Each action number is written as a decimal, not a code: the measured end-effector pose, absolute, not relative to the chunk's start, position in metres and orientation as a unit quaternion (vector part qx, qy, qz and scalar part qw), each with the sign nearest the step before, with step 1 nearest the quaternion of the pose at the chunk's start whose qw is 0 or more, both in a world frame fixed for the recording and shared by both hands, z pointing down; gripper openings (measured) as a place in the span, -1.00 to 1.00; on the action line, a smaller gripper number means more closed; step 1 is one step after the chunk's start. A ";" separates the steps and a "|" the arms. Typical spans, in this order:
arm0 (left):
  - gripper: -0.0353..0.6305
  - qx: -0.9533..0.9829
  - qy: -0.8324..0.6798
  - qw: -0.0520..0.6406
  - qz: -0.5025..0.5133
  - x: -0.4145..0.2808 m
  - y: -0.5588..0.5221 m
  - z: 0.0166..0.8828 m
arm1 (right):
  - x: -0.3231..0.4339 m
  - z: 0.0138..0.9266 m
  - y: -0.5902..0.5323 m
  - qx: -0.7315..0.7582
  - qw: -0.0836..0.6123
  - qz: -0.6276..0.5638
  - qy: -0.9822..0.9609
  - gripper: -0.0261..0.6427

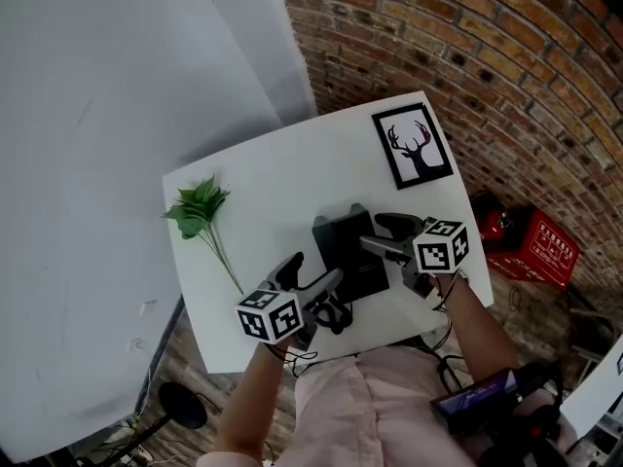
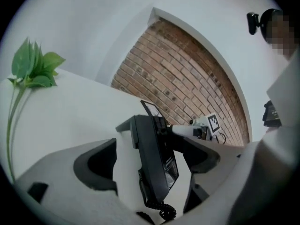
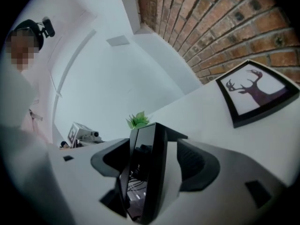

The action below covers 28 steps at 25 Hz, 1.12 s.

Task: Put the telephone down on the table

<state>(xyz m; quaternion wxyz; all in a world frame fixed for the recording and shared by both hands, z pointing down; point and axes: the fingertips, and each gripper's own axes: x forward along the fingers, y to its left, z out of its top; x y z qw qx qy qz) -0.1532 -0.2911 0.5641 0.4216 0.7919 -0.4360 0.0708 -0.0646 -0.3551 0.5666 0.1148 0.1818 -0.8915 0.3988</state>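
The black telephone (image 1: 347, 253) lies on the white table (image 1: 263, 188) near its front edge, its coiled cord (image 1: 334, 315) trailing toward me. My left gripper (image 1: 313, 272) comes at it from the front left. In the left gripper view the jaws stand wide with the telephone (image 2: 152, 158) between them and a white gap on each side. My right gripper (image 1: 382, 233) is at the telephone's right side. In the right gripper view the telephone (image 3: 149, 172) stands between the pads; the right pad (image 3: 197, 161) is clear of it and the left one is very close.
A green leafy sprig (image 1: 200, 210) lies at the table's left. A framed deer picture (image 1: 414, 144) lies at the far right corner. A brick wall (image 1: 487, 56) runs behind, and a red crate (image 1: 538, 248) sits on the floor to the right.
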 end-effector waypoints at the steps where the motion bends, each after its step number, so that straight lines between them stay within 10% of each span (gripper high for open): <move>1: 0.46 0.793 -0.448 0.409 0.059 -0.160 -0.292 0.553 | -0.061 0.562 -0.356 0.197 0.113 0.391 -0.892 0.04; 15: -0.89 0.809 -0.582 0.047 -0.073 -0.204 -0.282 0.300 | -0.057 0.322 -0.304 0.406 0.000 -0.002 -0.914 -0.66; 28: -0.89 0.795 -0.598 -0.091 -0.056 -0.186 -0.243 0.238 | -0.051 0.271 -0.252 0.481 -0.012 -0.081 -0.873 -0.91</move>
